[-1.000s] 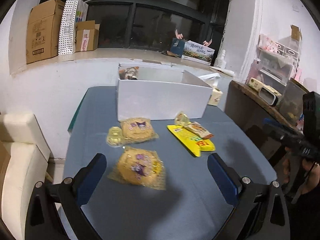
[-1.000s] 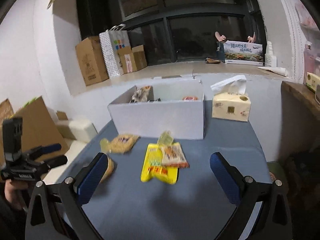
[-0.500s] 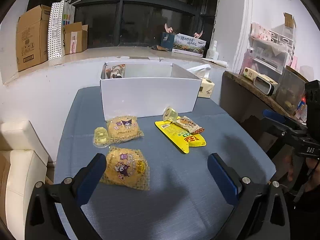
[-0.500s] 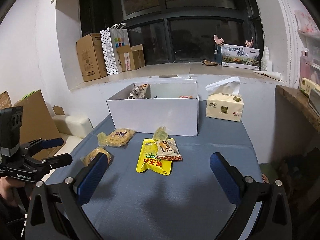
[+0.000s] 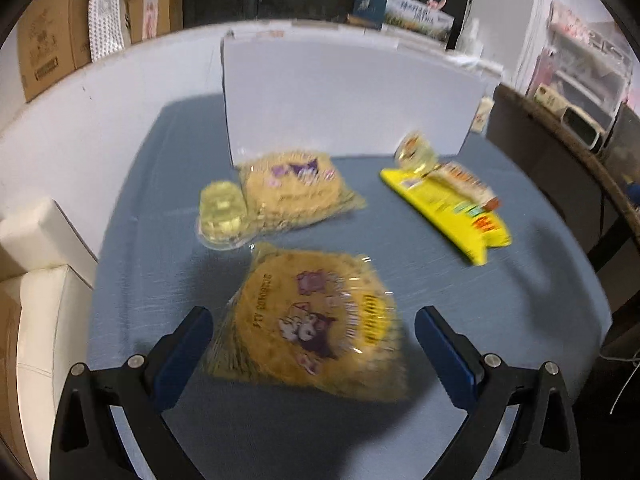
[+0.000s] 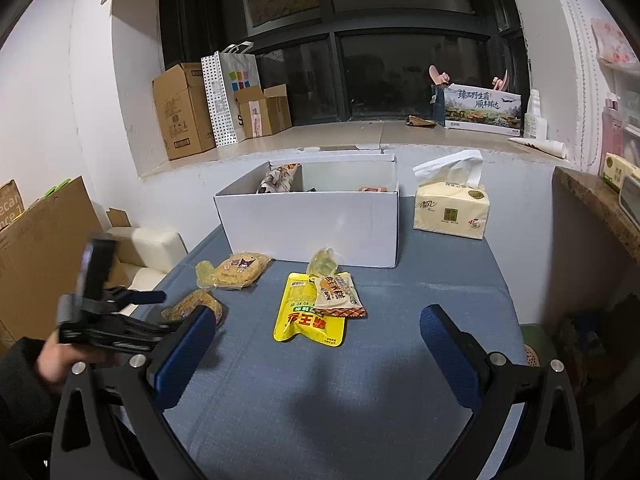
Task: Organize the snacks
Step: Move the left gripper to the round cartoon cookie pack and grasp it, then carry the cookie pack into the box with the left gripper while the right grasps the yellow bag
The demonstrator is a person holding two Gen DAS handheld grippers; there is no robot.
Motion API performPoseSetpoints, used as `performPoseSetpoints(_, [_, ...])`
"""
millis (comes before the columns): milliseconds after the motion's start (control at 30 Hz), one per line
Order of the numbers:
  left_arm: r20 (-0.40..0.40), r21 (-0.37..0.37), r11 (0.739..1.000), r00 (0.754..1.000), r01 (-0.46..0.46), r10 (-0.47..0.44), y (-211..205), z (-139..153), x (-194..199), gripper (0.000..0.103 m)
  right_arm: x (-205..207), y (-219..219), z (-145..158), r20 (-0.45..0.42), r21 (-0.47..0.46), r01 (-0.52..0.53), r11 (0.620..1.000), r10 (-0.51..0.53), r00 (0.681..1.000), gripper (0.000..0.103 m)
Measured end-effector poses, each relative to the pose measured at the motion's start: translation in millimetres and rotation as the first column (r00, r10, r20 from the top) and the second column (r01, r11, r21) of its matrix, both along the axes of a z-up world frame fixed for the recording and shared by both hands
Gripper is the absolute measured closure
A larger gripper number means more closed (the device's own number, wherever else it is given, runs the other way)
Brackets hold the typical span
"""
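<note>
Left gripper is spread wide, holding nothing, fingers either side of the near cake pack, which lies flat on the table. Looks like the pick is about to start; next it'd need to drop a bit and squeeze gently, that wrapper's crinkly. Right gripper hangs wide apart and empty over bare cloth, short of the yellow pouch. The other snacks lie in front of the white box, which already has a few inside. Tissue pack beside it, cartons on the sill, dark window.
</note>
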State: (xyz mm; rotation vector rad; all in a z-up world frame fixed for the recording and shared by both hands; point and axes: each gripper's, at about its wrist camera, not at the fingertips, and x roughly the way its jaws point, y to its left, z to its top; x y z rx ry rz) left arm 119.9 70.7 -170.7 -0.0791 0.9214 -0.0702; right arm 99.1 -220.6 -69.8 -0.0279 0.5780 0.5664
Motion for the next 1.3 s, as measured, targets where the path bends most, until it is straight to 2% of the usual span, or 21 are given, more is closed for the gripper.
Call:
performPoseSetpoints(67, [-0.025, 0.013, 1.000, 1.000, 0.009, -0.008, -0.4, -7.5, 5.4, 0.000, 0.2, 0.6, -1.0, -0.004, -0.003, 0.000, 1.000, 0.000, 1.000, 0.000])
performPoseSetpoints(133, [-0.012, 0.021, 0.999, 1.000, 0.024, -0.023, -1.4, -9.7, 6.4, 0.000, 0.6, 1.5, -2.4, -0.007, -0.007, -0.002, 1.000, 0.002, 1.000, 0.000])
performPoseSetpoints(200, [-0.004, 0.046, 0.999, 1.000, 0.022, -0.021, -3.1, -9.3, 6.7, 0.007, 1.1, 2.6, -3.4, -0.011, -0.007, -0.002, 1.000, 0.002, 1.000, 0.000])
performPoseSetpoints(233, [0.007, 0.052, 0.998, 1.000, 0.024, -0.024, -4.4, -5.8, 5.3, 0.017, 1.7, 3.1, -4.0, -0.013, -0.009, -0.002, 1.000, 0.002, 1.000, 0.000])
performPoseSetpoints(300, [0.034, 0.036, 0.999, 0.999, 0.028, -0.029, -3.6, 1.0, 1.1, 0.023, 1.6, 3.4, -5.0, -0.016, -0.010, -0.003, 1.000, 0.003, 1.000, 0.000])
performPoseSetpoints(500, [0.162, -0.048, 0.999, 0.987, 0.009, -0.001, 2.8, 40.0, -33.7, 0.023, 11.5, 9.3, -10.9, -0.044, -0.017, -0.016, 1.000, 0.016, 0.999, 0.000])
performPoseSetpoints(700, [0.290, -0.095, 0.995, 0.957, 0.009, 0.019, 5.3, 83.0, -76.5, 0.023, 66.6, 44.9, -29.8, -0.167, -0.027, -0.068, 0.997, 0.063, 0.984, 0.000])
performPoseSetpoints(967, [0.323, -0.106, 0.994, 0.946, 0.010, 0.025, 13.3, 95.8, -88.1, 0.023, 162.4, 99.9, -69.9, -0.289, -0.080, -0.053, 0.995, 0.028, 0.957, 0.000])
performPoseSetpoints(1067, [0.323, -0.115, 0.993, 0.946, 0.008, 0.030, 18.0, 94.8, -90.3, 0.023, 181.2, 115.2, -83.8, -0.298, -0.135, -0.086, 0.987, 0.042, 0.954, 0.010])
performPoseSetpoints(1133, [0.322, -0.117, 0.993, 0.946, 0.006, 0.032, 17.9, 93.0, -92.9, 0.023, 189.6, 120.6, -93.0, -0.322, -0.147, -0.100, 0.984, 0.048, 0.946, 0.024])
performPoseSetpoints(1200, [0.318, -0.121, 0.993, 0.947, 0.002, 0.037, 17.9, 91.3, -95.0, 0.023, 195.0, 124.3, -101.9, -0.338, -0.172, -0.100, 0.980, 0.037, 0.941, 0.028])
performPoseSetpoints(1233, [0.316, -0.128, 0.992, 0.948, 0.001, 0.040, 18.5, 90.2, -95.2, 0.023, 196.7, 125.0, -104.8, -0.343, -0.174, -0.105, 0.979, 0.040, 0.939, 0.042])
performPoseSetpoints(1300, [0.316, -0.129, 0.992, 0.948, 0.001, 0.041, 17.9, 89.9, -94.9, 0.023, 195.3, 124.1, -107.5, -0.341, -0.153, -0.131, 0.980, 0.072, 0.937, 0.055])
